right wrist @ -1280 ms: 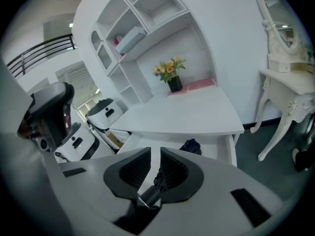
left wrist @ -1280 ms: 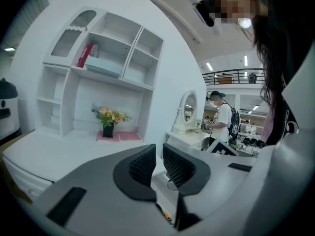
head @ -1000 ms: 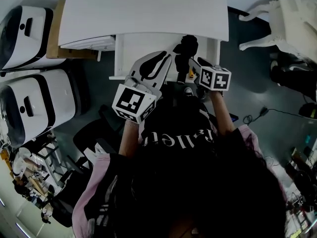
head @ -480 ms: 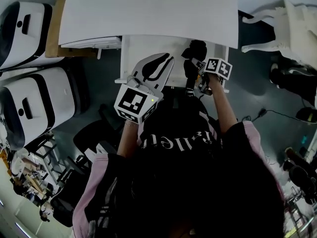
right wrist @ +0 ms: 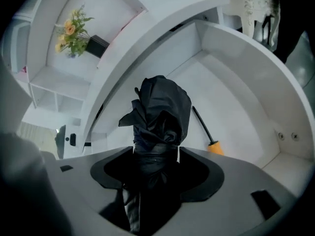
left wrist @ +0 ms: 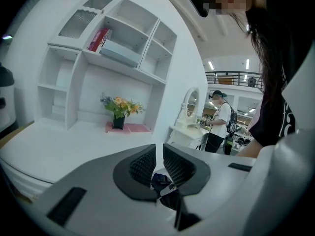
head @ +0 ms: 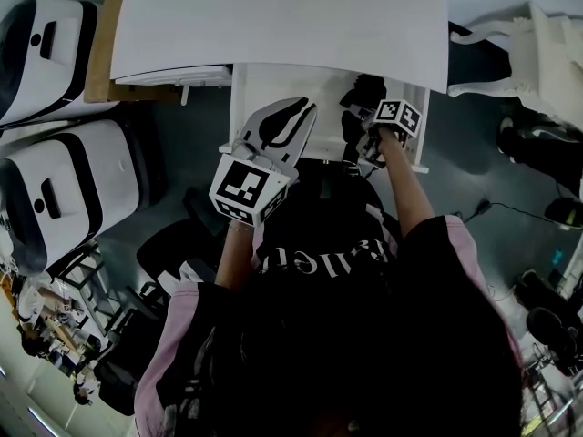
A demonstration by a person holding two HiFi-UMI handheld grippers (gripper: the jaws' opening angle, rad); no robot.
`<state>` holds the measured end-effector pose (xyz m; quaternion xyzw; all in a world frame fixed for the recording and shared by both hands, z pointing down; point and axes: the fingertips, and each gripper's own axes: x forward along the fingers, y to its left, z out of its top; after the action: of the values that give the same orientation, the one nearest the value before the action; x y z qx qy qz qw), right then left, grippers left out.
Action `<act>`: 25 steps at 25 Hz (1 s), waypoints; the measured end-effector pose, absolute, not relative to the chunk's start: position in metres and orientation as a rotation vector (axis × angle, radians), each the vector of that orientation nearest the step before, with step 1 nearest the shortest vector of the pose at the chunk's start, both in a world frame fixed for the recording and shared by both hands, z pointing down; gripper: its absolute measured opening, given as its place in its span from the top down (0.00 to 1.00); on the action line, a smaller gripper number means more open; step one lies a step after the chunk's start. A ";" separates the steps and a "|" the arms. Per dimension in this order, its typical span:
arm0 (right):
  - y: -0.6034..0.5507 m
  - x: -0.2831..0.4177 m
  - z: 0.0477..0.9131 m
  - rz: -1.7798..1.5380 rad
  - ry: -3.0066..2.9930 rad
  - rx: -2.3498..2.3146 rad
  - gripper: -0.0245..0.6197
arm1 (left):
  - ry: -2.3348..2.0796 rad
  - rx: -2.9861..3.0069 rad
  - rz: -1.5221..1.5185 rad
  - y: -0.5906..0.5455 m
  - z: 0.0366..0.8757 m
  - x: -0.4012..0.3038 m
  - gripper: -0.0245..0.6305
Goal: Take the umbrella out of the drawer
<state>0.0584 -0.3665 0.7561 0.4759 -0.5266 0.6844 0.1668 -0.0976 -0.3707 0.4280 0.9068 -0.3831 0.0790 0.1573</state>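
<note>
A folded black umbrella (right wrist: pixel 160 117) stands up out of the open white drawer (right wrist: pixel 246 68). In the head view the umbrella (head: pixel 364 94) shows dark at the drawer's right side. My right gripper (right wrist: pixel 156 154) points down into the drawer with its jaws opening. The umbrella's wrapped lower part sits between the pads, and a thin sliver of light shows at the right pad. From above, the right gripper (head: pixel 363 142) is just in front of the umbrella. My left gripper (head: pixel 296 112) hovers over the drawer's left half (head: pixel 239 107), jaws closed on nothing; the left gripper (left wrist: pixel 158 159) faces the desk shelves.
A thin black rod with an orange end (right wrist: pixel 212 146) lies on the drawer floor behind the umbrella. The white desk top (head: pixel 273 16) overhangs the drawer. White machines (head: pixel 55 180) stand at left, a white chair (head: pixel 528 44) at right. A flower vase (left wrist: pixel 118 109) sits on the desk.
My right gripper has dropped into the drawer, rolled, and spread its jaws around the umbrella. The left gripper has shifted slightly over the drawer's left side.
</note>
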 end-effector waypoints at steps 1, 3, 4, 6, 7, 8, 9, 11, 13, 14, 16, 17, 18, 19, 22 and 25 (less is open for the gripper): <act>-0.367 0.055 0.757 1.996 -1.497 1.355 0.53 | -1.097 2.592 0.227 -0.370 0.429 -0.100 0.90; -0.369 0.050 0.758 2.106 -1.482 1.381 0.53 | -1.097 2.589 0.229 -0.370 0.430 -0.104 0.90; -0.370 0.049 0.759 2.147 -1.476 1.403 0.53 | -1.096 2.588 0.231 -0.369 0.431 -0.106 0.90; -0.370 0.048 0.759 2.175 -1.475 1.445 0.53 | -1.091 2.588 0.234 -0.367 0.432 -0.108 0.90; -0.370 0.048 0.758 2.165 -1.479 1.460 0.53 | -1.087 2.589 0.235 -0.366 0.432 -0.110 0.90; -0.369 0.048 0.757 2.148 -1.482 1.468 0.53 | -1.084 2.592 0.237 -0.366 0.432 -0.113 0.90; -0.368 0.047 0.756 2.127 -1.484 1.470 0.53 | -1.081 2.594 0.239 -0.365 0.432 -0.115 0.90; -0.365 0.045 0.753 2.085 -1.479 1.459 0.53 | -1.076 2.595 0.245 -0.363 0.433 -0.121 0.90; -0.358 0.044 0.749 2.050 -1.480 1.440 0.53 | -1.077 2.596 0.242 -0.362 0.433 -0.126 0.90; -0.354 0.043 0.746 2.040 -1.487 1.431 0.53 | -1.078 2.597 0.237 -0.362 0.433 -0.127 0.90; -0.349 0.041 0.737 2.039 -1.514 1.427 0.53 | -1.072 2.603 0.232 -0.361 0.432 -0.129 0.90; -0.348 0.041 0.731 2.046 -1.529 1.430 0.53 | -1.066 2.606 0.232 -0.360 0.432 -0.130 0.90; -0.347 0.040 0.725 2.053 -1.541 1.434 0.53 | -1.060 2.609 0.231 -0.360 0.432 -0.131 0.90; -0.346 0.038 0.718 2.058 -1.551 1.436 0.53 | -1.053 2.613 0.230 -0.360 0.433 -0.132 0.90; -0.339 0.034 0.699 2.043 -1.584 1.421 0.53 | -1.032 2.622 0.224 -0.359 0.433 -0.133 0.90; -0.330 0.031 0.679 2.008 -1.645 1.396 0.53 | -1.004 2.636 0.218 -0.357 0.433 -0.128 0.90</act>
<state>0.0312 -0.3300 0.6788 0.4713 -0.5554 0.6782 0.0970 -0.1282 -0.3573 0.4328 0.9203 -0.3507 0.0761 0.1555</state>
